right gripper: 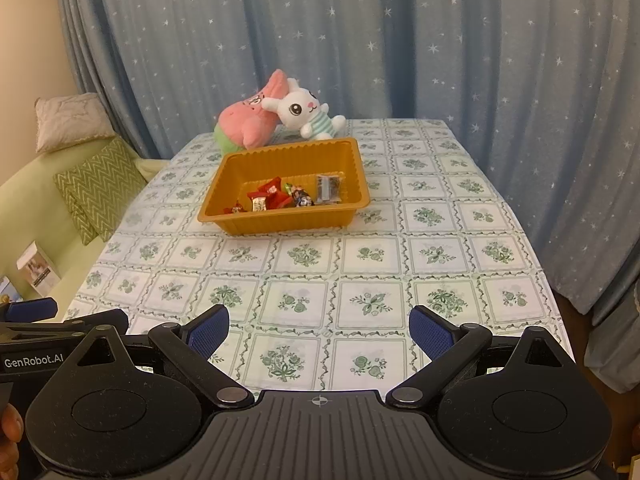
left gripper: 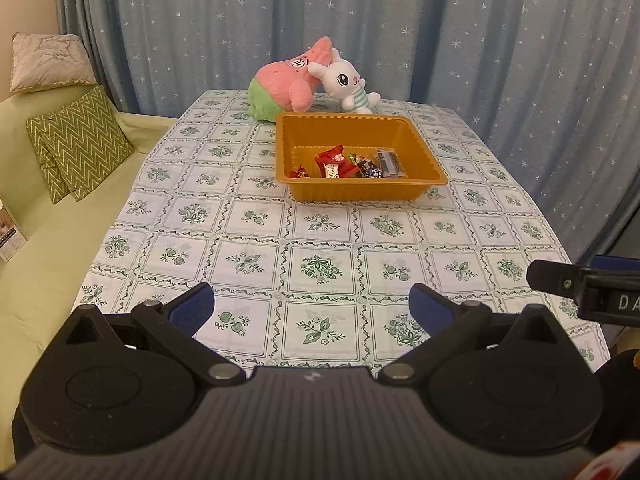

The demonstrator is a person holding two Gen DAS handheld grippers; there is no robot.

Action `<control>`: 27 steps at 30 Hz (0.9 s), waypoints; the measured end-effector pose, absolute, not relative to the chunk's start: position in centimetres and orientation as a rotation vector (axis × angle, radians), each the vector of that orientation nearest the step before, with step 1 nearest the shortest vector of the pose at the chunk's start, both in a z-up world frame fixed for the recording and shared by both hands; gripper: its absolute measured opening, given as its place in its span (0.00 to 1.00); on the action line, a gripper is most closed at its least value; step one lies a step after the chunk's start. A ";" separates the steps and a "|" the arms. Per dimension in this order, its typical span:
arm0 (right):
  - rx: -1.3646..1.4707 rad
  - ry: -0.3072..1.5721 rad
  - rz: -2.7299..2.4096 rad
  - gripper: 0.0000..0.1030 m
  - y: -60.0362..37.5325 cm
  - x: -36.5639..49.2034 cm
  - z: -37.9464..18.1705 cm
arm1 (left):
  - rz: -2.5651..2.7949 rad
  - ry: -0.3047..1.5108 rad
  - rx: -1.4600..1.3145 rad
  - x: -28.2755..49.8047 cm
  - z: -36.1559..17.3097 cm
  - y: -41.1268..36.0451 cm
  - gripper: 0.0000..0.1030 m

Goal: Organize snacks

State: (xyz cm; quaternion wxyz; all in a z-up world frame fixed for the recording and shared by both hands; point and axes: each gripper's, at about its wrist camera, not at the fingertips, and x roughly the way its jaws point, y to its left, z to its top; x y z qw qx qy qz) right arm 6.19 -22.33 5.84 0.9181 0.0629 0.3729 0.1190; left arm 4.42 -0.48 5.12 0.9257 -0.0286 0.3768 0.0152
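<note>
Both claws hang empty and spread wide above the near edge of the floral tablecloth (right gripper: 360, 256): the left gripper (left gripper: 312, 308) and the right gripper (right gripper: 319, 330), each well short of the orange plastic tray (left gripper: 352, 191) at mid-table. Inside the tray, gathered along its near wall, lie the wrapped snacks: red packets (left gripper: 334, 158), small twist-wrapped candies (left gripper: 366, 168) and a clear flat packet (left gripper: 387, 162). They look light, crinkly and slippery, probably best pinched across a wrapper's flat middle or a twisted end. The clear packet's long axis appears to run front to back. The thin, ribbed tray sits long side toward the left camera, likely flexing if lifted by one rim. A pink plush star (right gripper: 250, 124) and white plush rabbit (right gripper: 306, 114) lean together just behind it.
</note>
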 end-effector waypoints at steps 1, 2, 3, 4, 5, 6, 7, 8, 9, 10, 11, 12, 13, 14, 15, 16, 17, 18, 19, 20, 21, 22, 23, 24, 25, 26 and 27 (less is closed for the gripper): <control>0.130 0.767 0.245 0.93 -22.3 6.2 5.8 | 0.031 0.773 -0.058 4.4 5.1 -0.5 1.00; 0.130 0.767 0.244 0.93 -22.3 6.2 5.8 | 0.032 0.772 -0.057 4.4 5.1 -0.5 1.00; 0.129 0.766 0.244 0.93 -22.3 6.2 5.8 | 0.031 0.773 -0.058 4.4 5.1 -0.5 1.00; 0.130 0.766 0.244 0.93 -22.3 6.2 5.8 | 0.030 0.772 -0.058 4.4 5.1 -0.5 1.00; 0.130 0.767 0.244 0.93 -22.3 6.2 5.8 | 0.030 0.772 -0.057 4.4 5.1 -0.5 1.00; 0.130 0.767 0.244 0.93 -22.3 6.2 5.8 | 0.030 0.771 -0.056 4.4 5.2 -0.6 1.00; 0.130 0.768 0.244 0.93 -22.3 6.2 5.8 | 0.029 0.770 -0.056 4.4 5.2 -0.6 1.00; 0.129 0.767 0.244 0.93 -22.3 6.2 5.8 | 0.028 0.770 -0.057 4.4 5.2 -0.6 1.00; 0.129 0.767 0.243 0.93 -22.3 6.2 5.8 | 0.027 0.770 -0.057 4.4 5.2 -0.6 1.00; 0.130 0.767 0.242 0.93 -22.3 6.2 5.9 | 0.028 0.770 -0.056 4.4 5.2 -0.6 1.00; 0.130 0.767 0.243 0.93 -22.3 6.2 5.8 | 0.027 0.770 -0.056 4.4 5.2 -0.6 1.00; 0.130 0.767 0.243 0.93 -22.3 6.2 5.8 | 0.027 0.770 -0.057 4.4 5.2 -0.6 1.00; 0.130 0.768 0.242 0.93 -22.3 6.2 5.8 | 0.026 0.770 -0.058 4.4 5.2 -0.6 1.00; 0.129 0.768 0.242 0.93 -22.3 6.2 5.9 | 0.025 0.769 -0.058 4.3 5.2 -0.6 1.00; 0.130 0.768 0.242 0.93 -22.3 6.2 5.9 | 0.025 0.769 -0.059 4.3 5.3 -0.6 1.00; 0.130 0.769 0.242 0.93 -22.3 6.2 5.9 | 0.023 0.769 -0.059 4.3 5.3 -0.6 1.00; 0.131 0.769 0.242 0.93 -22.3 6.2 5.9 | 0.024 0.769 -0.059 4.3 5.3 -0.6 1.00; 0.131 0.768 0.242 0.93 -22.3 6.2 5.9 | 0.024 0.769 -0.058 4.3 5.3 -0.6 1.00; 0.131 0.767 0.241 0.93 -22.3 6.2 5.9 | 0.023 0.770 -0.059 4.3 5.3 -0.6 1.00; 0.132 0.767 0.241 0.93 -22.3 6.1 5.9 | 0.022 0.770 -0.060 4.3 5.3 -0.6 1.00; 0.133 0.767 0.242 0.93 -22.3 6.1 5.9 | 0.021 0.769 -0.060 4.2 5.3 -0.6 1.00; 0.134 0.766 0.242 0.93 -22.3 6.1 5.9 | 0.021 0.768 -0.059 4.2 5.3 -0.6 1.00; 0.133 0.766 0.242 0.93 -22.3 6.1 5.9 | 0.020 0.769 -0.059 4.2 5.3 -0.7 1.00; 0.133 0.766 0.241 0.93 -22.3 6.1 5.9 | 0.020 0.769 -0.059 4.2 5.3 -0.7 1.00; 0.134 0.766 0.242 0.93 -22.3 6.1 5.8 | 0.019 0.770 -0.059 4.2 5.3 -0.6 1.00; 0.135 0.766 0.242 0.93 -22.3 6.1 5.8 | 0.018 0.770 -0.058 4.2 5.3 -0.7 1.00; 0.134 0.766 0.241 0.93 -22.3 6.1 5.8 | 0.018 0.771 -0.058 4.1 5.3 -0.6 1.00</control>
